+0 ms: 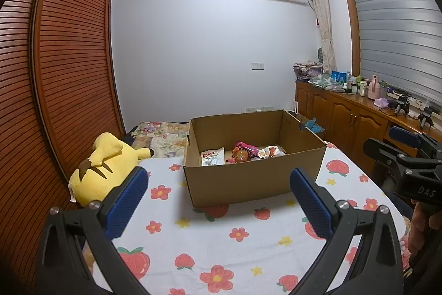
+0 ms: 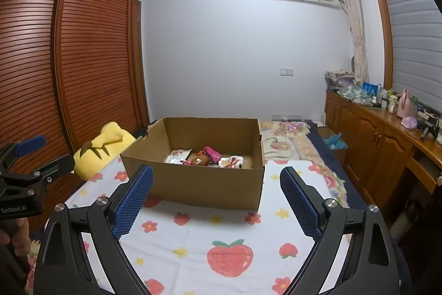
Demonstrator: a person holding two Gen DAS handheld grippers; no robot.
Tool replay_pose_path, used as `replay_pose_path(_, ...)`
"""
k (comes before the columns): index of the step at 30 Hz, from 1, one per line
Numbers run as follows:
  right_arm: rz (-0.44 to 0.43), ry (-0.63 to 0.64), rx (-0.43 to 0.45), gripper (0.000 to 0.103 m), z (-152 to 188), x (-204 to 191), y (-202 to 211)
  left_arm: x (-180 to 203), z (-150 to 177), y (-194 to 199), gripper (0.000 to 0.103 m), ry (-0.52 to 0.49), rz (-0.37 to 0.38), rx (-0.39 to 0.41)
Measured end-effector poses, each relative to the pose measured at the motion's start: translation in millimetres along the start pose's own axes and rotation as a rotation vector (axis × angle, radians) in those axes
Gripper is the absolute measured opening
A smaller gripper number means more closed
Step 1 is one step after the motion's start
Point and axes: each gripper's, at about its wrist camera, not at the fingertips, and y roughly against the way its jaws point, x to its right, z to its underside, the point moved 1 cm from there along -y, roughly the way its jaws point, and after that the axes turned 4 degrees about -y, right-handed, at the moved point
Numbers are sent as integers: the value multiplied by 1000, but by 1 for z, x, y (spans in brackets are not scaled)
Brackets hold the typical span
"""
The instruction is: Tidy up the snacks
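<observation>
Far left: slatted wooden wardrobe (image 1: 69,60), with a yellow plush toy (image 1: 102,170) lying at its foot on the bed's edge. Left gripper (image 1: 218,201) held low over the fruit-and-flower bedspread (image 1: 221,239), blue-padded fingers (image 1: 127,201) spread wide, nothing between them, aimed straight at the near wall of the cardboard box (image 1: 248,179).

Centre: open box resting on the bedspread, flaps gone or folded away. Snack packets (image 2: 204,155) loose on its floor, toward the far side: a white pouch (image 1: 212,156) at left, a pink and brown cluster in the middle, another pale packet at right. None on the bedspread.

Right gripper (image 2: 216,196) likewise low, level, parted wide and empty, just short of the box, well apart from the snacks. A hand (image 2: 13,234) on the left tool's handle, at the frame edge.

Probably an approach into the box, or a finished job. To do well: rise over the near wall first, then descend onto one packet's flat faces, pinching an edge seam rather than the puffed middle.

Far right: wooden cabinets (image 2: 373,145) under a cluttered counter, blinds above.
</observation>
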Motion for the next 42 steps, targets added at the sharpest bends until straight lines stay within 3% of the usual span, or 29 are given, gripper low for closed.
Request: replay_pose_path(42,-6,7,-2,95,2,-2,0,-4,3,4,103,5,-4,2)
